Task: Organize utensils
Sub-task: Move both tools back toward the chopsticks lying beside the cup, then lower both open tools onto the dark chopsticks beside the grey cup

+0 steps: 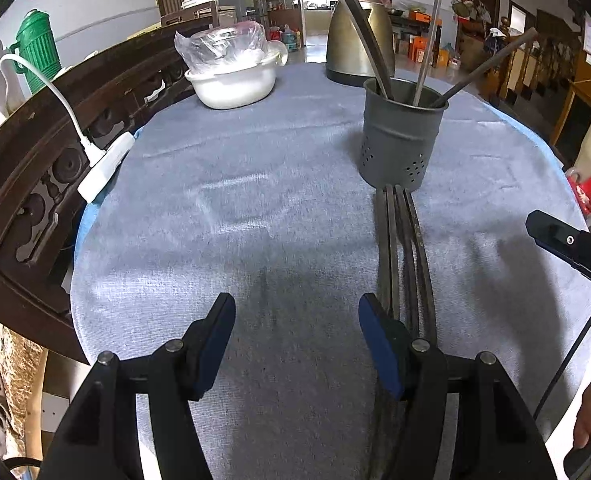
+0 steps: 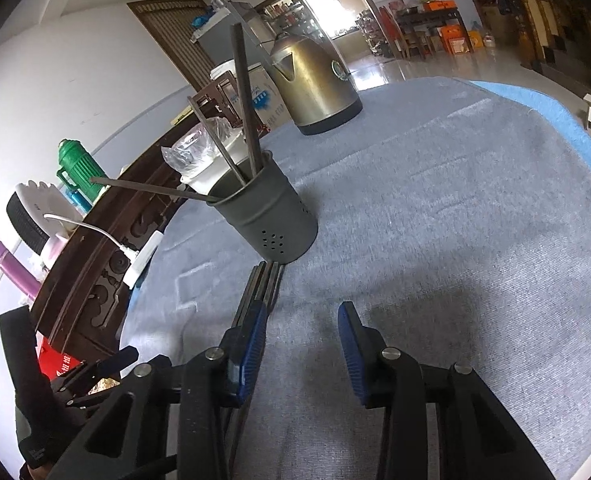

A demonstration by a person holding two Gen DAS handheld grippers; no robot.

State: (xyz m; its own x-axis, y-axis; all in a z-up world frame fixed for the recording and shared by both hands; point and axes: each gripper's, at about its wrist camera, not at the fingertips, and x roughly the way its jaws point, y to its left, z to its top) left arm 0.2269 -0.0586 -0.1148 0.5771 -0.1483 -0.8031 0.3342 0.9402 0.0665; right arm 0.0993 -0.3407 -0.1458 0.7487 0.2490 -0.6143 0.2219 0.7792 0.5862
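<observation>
Table is covered in a blue-grey cloth (image 1: 255, 208) with a fine ribbed weave, faint crease lines across it. Grey metal holder (image 1: 402, 136), cylindrical with ribbed bands and a patch of drain holes low on the wall, stands upright right of centre in the left wrist view. Three dark slim chopsticks (image 1: 427, 44) stand in it, splayed apart and leaning on the rim; whether the widest one is a chopstick or some other flat utensil is hard to tell. A bundle of loose chopsticks (image 1: 403, 248) lies flat on the cloth, long axis running from the holder's base straight back toward the cameras, far ends touching or just short of the base. Their near ends are hidden under both grippers' fingers. Left gripper (image 1: 295, 344) is spread wide with nothing between the blue pads, its right finger over the bundle. Right gripper (image 2: 301, 354) is likewise spread, its left pad (image 2: 251, 344) sitting on or just over the bundle; contact can't be confirmed. Behind: brass-toned kettle (image 1: 355, 36), white bowl (image 1: 231, 84) with crinkled clear plastic over it, white power strip (image 1: 103, 166) on the table's edge.
</observation>
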